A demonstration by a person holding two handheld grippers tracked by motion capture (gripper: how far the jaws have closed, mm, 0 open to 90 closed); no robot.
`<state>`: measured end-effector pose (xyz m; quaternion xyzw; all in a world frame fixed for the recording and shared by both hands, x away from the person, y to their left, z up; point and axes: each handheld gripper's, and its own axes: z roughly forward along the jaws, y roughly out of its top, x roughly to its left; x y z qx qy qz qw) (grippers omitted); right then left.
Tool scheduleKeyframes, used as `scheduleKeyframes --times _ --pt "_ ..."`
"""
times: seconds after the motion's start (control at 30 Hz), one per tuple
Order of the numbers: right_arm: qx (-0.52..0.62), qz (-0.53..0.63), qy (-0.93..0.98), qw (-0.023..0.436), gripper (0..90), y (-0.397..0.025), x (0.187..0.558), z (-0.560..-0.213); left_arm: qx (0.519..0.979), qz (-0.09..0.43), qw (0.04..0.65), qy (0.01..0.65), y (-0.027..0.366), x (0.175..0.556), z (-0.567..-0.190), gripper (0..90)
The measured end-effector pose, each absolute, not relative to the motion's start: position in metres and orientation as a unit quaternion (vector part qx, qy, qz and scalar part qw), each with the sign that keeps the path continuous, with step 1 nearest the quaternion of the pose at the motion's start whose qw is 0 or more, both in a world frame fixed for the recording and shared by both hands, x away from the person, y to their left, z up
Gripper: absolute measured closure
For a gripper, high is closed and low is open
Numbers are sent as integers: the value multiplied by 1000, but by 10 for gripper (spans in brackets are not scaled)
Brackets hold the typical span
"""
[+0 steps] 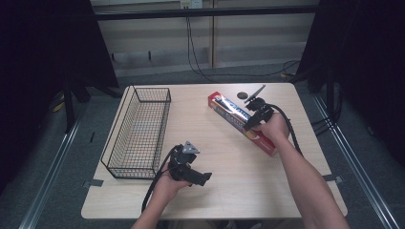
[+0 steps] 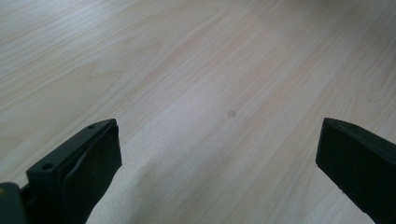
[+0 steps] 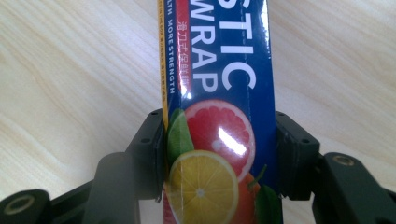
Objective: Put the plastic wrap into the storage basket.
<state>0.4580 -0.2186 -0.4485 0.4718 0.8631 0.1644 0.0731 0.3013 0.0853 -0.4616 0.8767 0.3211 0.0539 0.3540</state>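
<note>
Wood counter [image 1: 229, 157] | my right gripper [image 3: 219, 154] pinches plastic-wrap box [image 1: 241, 121] across its width, box lying flat at right-rear, likely for a lift | my left gripper [image 1: 188, 167] spread, idle near front | wire basket [image 1: 138, 131] left, probably the destination

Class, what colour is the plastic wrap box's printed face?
Dark blue, with citrus fruit pictures, clearest in the right gripper view: plastic wrap box.
</note>
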Motion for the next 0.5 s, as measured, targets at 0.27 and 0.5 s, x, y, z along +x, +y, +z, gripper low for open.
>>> scheduleKeyframes --times 0.27,0.5 --pt "452 183 870 74 454 -218 447 -435 882 48 346 315 84 301 -462 1" --pt "437 206 872 75 456 -221 435 -420 881 49 351 313 82 301 -460 1"
